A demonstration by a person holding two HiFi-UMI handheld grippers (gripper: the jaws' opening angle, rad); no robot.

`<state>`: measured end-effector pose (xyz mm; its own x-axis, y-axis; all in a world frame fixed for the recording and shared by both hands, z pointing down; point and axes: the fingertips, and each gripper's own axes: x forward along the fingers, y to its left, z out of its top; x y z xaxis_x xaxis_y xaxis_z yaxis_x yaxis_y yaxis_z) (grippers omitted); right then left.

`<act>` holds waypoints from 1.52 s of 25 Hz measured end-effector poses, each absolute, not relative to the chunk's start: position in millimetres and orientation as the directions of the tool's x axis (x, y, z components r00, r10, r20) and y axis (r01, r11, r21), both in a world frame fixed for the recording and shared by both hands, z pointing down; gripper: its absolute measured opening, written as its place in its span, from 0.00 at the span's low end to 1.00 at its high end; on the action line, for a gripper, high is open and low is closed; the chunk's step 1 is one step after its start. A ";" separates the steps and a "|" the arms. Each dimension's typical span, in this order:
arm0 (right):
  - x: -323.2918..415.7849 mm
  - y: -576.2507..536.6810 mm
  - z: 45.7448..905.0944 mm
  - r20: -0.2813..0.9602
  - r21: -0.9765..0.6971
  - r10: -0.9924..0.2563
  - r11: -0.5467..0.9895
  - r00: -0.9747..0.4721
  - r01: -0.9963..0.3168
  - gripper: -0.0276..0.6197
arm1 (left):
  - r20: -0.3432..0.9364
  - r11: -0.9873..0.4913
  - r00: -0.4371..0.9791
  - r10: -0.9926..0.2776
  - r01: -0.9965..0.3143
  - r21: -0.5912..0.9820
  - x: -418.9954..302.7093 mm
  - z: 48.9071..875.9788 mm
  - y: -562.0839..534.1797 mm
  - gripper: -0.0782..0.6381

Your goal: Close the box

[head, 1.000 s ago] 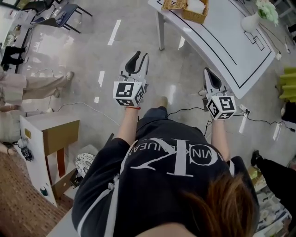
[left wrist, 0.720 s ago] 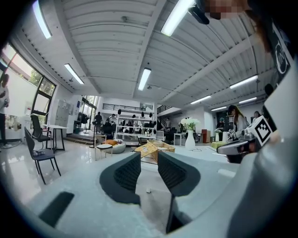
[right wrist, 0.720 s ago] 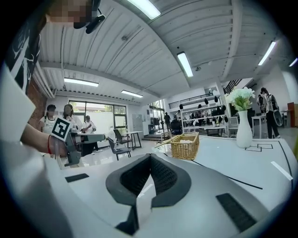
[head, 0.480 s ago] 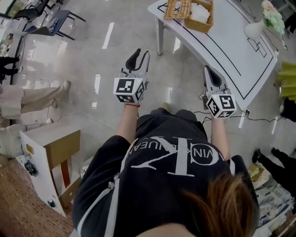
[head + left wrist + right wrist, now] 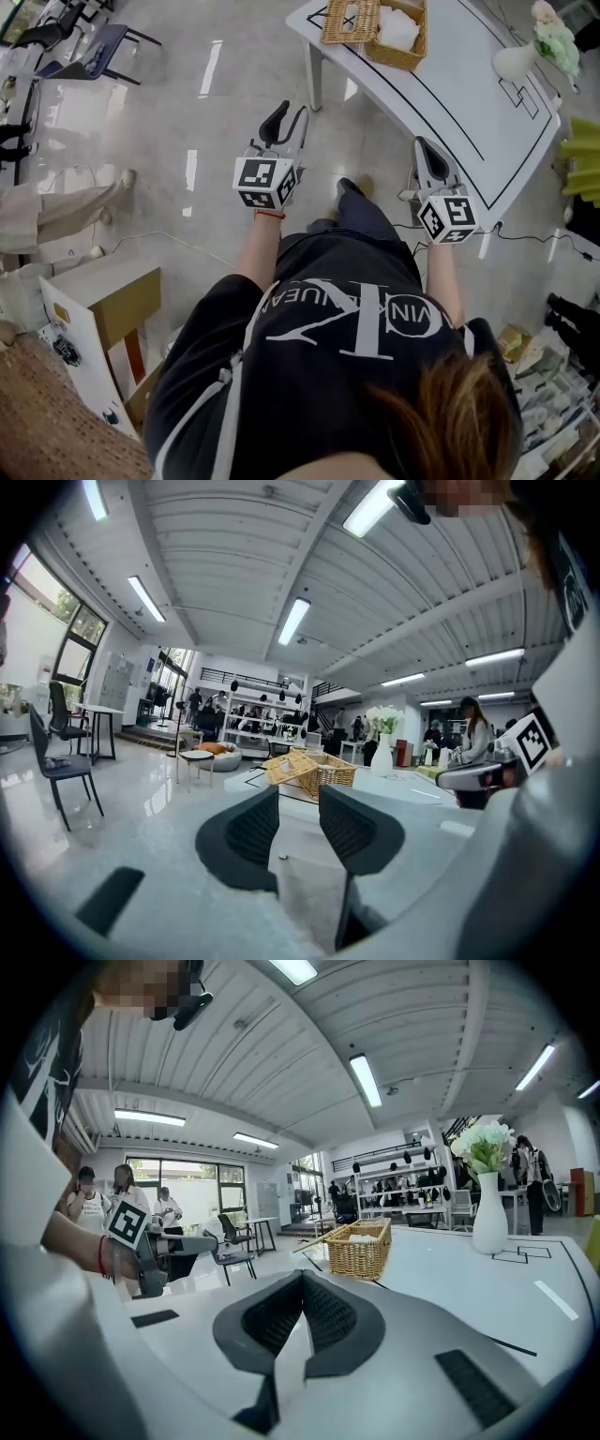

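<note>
Approach: facing open-lidded wicker box [image 5: 352,21] on bench [image 5: 487,103] straight ahead, well apart, roughly midway between both, favouring neither arm; holding left gripper [image 5: 291,112] apart, empty, right gripper [image 5: 423,145] pinched together, empty.

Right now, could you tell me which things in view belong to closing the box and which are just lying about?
For the job:
- box on the table
- its open lid
- left gripper, open and empty
- right gripper, shut and empty

Lying about:
- vase of flowers
- chair
- cabinet
</note>
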<state>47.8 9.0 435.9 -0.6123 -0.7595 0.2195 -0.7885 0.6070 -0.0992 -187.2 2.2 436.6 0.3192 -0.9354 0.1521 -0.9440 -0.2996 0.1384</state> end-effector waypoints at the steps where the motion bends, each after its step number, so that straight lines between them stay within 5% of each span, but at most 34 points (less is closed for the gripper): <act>1: 49.3 3.1 437.3 0.223 -0.102 -0.758 0.607 -0.613 -0.788 0.04 | 0.163 -0.297 0.318 -0.934 -0.944 0.142 -185.0 439.6 -4.2 0.29; 32: 87.3 -159.0 472.7 0.325 -0.081 -0.663 0.691 -0.674 -0.719 0.04 | 0.302 -0.103 0.205 -0.931 -0.941 0.322 -136.4 483.8 -156.8 0.30; 38: 91.8 -165.9 479.2 0.341 -0.076 -0.660 0.690 -0.669 -0.720 0.04 | 0.283 -0.025 0.170 -0.944 -0.892 0.452 -141.0 488.3 -161.8 0.30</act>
